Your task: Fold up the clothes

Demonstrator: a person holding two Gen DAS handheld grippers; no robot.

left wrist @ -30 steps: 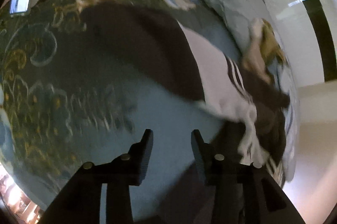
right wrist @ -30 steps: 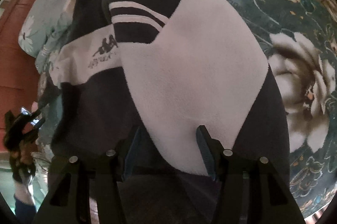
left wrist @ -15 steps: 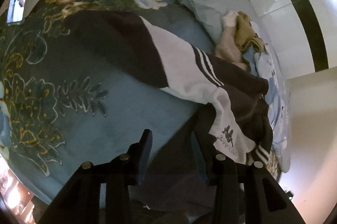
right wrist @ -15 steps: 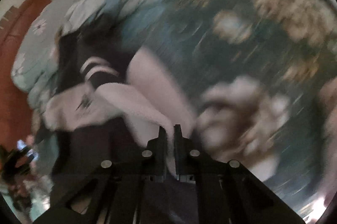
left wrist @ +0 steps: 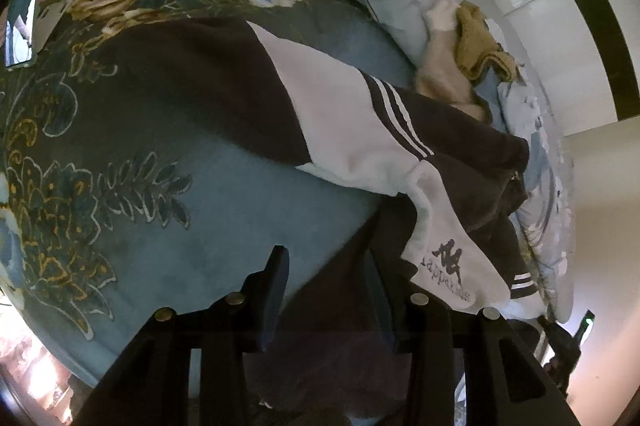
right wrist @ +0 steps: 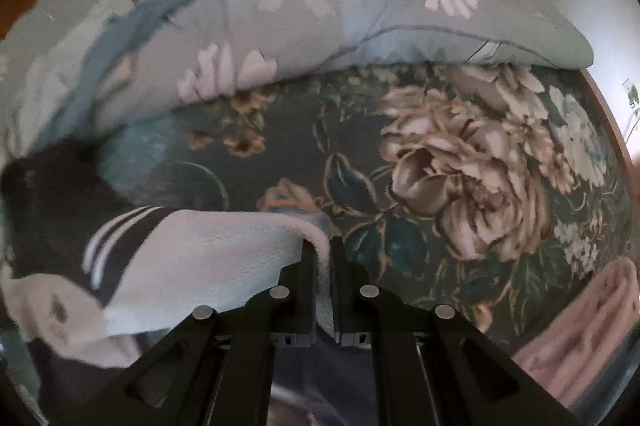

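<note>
Fleece: your black-and-white fleece jacket sprawls on the teal floral blanket.
Right gripper: your fingers pinch its white edge.
Left gripper: your fingers stand apart, dark cloth between them.

Your right gripper was clamped on the white edge of the fleece jacket, which trailed toward the lower left. Behind it lay the dark flowered blanket, a pale daisy quilt across the top, and pink cloth lower right.
</note>
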